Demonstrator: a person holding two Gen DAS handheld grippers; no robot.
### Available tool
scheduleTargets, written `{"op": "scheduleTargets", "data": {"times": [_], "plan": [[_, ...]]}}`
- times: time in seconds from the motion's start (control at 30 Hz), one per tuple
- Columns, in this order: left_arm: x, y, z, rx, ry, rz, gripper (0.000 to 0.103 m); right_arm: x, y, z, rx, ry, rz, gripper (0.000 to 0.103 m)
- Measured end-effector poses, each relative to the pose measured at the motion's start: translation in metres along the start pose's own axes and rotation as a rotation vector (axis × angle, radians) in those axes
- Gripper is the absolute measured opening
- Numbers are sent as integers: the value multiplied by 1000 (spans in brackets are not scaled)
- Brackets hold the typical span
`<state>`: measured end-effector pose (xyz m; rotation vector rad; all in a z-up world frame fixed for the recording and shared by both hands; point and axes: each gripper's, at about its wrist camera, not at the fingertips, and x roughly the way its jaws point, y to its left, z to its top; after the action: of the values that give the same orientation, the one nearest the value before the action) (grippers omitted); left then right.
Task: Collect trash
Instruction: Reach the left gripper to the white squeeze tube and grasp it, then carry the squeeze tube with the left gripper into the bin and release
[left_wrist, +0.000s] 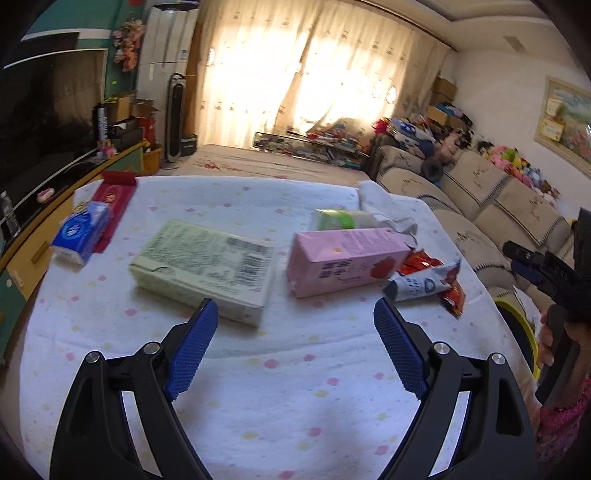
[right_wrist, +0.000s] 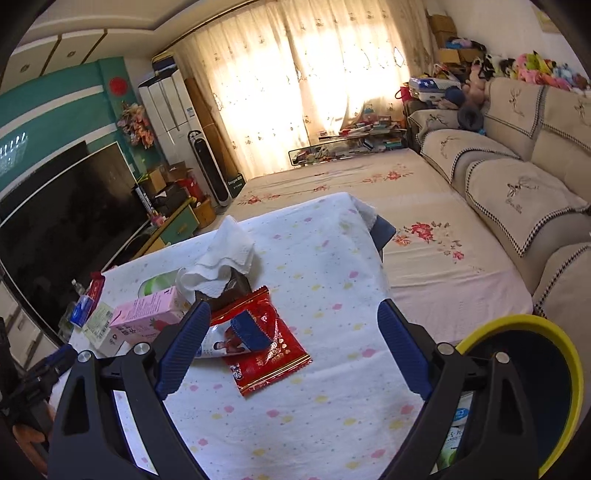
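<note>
On the dotted white tablecloth (left_wrist: 295, 369) lie a pale green box (left_wrist: 203, 266), a pink carton (left_wrist: 343, 258), a green-and-white pack (left_wrist: 336, 218) and crumpled red and white-blue wrappers (left_wrist: 432, 280). My left gripper (left_wrist: 294, 302) hovers open over the cloth, just short of the box and carton, with nothing between its fingers. In the right wrist view the red wrapper (right_wrist: 269, 354) and white-blue wrapper (right_wrist: 225, 343) lie beside the left finger of my right gripper (right_wrist: 293, 305), which is open and empty. My right gripper (left_wrist: 546, 266) also shows at the left view's right edge.
A yellow-rimmed bin (right_wrist: 554, 354) stands at the table's right side with a white-green pack inside. White tissue (right_wrist: 221, 262) sticks up from a dark holder. A blue tissue pack (left_wrist: 81, 232) and red packet (left_wrist: 114, 195) lie far left. Sofa right, television left.
</note>
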<state>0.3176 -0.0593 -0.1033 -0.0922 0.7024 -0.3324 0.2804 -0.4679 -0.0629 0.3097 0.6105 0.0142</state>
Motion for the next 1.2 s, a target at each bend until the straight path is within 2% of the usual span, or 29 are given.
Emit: {"op": "scheduleTargets", "data": {"times": [0.07, 0.2, 0.37, 0.43, 0.6, 0.87, 1.03, 1.2], "plan": [[13, -27, 8, 80, 26, -40, 83, -4, -4, 1, 12, -27, -15, 87], [34, -81, 19, 261, 43, -127, 75, -23, -22, 7, 93, -140, -79, 88], [67, -138, 19, 475, 88, -172, 64, -48, -49, 11, 210, -264, -135, 92], [75, -150, 20, 527, 99, -174, 62, -53, -59, 12, 247, -286, -142, 93], [92, -172, 19, 647, 147, -181, 60, -48, -73, 13, 310, -262, -115, 93], [119, -177, 23, 701, 203, -165, 60, -43, -67, 12, 291, -237, -98, 93], [121, -176, 22, 706, 207, -159, 49, -40, -65, 11, 289, -229, -97, 93], [102, -164, 16, 681, 182, -136, 32, -41, -65, 11, 291, -231, -99, 93]]}}
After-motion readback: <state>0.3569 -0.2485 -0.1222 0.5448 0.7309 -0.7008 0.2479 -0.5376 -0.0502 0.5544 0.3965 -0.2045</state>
